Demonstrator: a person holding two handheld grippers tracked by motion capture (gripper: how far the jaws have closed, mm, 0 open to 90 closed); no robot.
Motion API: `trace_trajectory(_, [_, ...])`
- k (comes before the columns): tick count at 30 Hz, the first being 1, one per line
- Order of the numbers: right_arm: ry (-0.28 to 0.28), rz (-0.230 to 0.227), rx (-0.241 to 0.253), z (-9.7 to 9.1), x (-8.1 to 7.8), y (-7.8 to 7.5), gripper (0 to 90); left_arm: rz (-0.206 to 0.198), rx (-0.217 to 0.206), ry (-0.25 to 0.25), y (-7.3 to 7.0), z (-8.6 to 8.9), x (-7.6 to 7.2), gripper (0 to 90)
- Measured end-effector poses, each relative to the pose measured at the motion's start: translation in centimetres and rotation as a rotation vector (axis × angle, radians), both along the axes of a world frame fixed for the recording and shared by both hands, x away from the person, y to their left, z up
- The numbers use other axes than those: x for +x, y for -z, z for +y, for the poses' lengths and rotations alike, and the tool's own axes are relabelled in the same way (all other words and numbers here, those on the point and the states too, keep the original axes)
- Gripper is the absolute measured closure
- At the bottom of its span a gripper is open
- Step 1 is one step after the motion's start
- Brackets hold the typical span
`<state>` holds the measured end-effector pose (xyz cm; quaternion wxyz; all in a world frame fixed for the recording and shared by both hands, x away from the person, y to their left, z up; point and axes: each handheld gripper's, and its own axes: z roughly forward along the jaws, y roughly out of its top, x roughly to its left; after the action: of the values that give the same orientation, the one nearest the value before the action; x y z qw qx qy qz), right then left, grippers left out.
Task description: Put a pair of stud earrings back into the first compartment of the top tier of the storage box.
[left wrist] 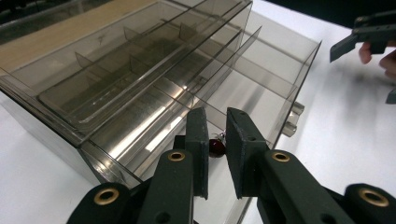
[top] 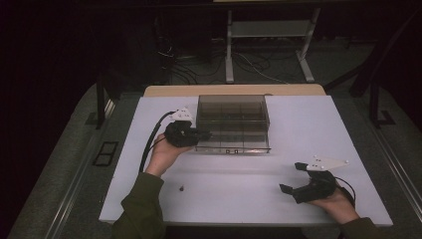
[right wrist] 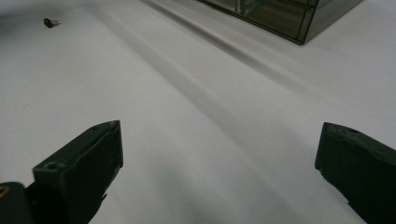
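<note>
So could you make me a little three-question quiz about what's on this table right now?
1. True or false: the right gripper has its fingers spread wide over bare table.
2. What sits between the left gripper's fingers: (a) a small dark red object, (b) a coin, (c) nothing?
3. Fill in: the clear box is split into ____ by dividers.

Key: 1 true; 2 a, the small dark red object; 3 compartments.
</note>
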<state>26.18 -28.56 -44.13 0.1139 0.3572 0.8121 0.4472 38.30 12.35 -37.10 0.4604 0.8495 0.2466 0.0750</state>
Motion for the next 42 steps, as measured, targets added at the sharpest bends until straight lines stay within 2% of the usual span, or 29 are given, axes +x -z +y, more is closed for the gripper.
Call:
trace_trajectory(2, [0.000,0.000,0.000,0.0,0.0,0.0,0.4,0.004,0.020,-0.003,0.2,-0.1,0.1,77.9])
trace_trajectory(7, [-0.001,0.001,0.001,0.0,0.0,0.0,0.5,0.011,0.034,-0.001,0.6,-0.4,0.1,77.5])
trace_trajectory(18, [-0.001,0.001,0.004,-0.1,0.0,0.0,0.4,0.013,0.002,-0.010,0.3,-0.2,0.1,69.8])
trace_trajectory(23, [-0.001,0.001,0.002,-0.1,0.0,-0.1,0.5,0.014,-0.011,-0.032,-0.3,0.2,-0.2,58.5])
trace_trajectory(28, [0.000,-0.001,0.002,-0.2,0.0,-0.1,0.4,0.024,-0.025,-0.055,-1.2,1.0,-0.8,47.2])
trace_trajectory(31, [0.004,0.014,0.004,-0.1,-0.1,-0.1,0.5,0.013,-0.027,-0.065,-1.5,1.4,-1.5,40.8])
trace_trajectory(32, [0.002,0.002,0.001,-0.2,0.0,0.0,0.4,0.007,-0.016,-0.067,-1.6,1.7,-1.7,39.1])
trace_trajectory(42, [0.004,-0.003,-0.002,-0.2,0.0,-0.1,0.5,0.000,-0.017,-0.142,-1.4,4.3,-4.1,31.7])
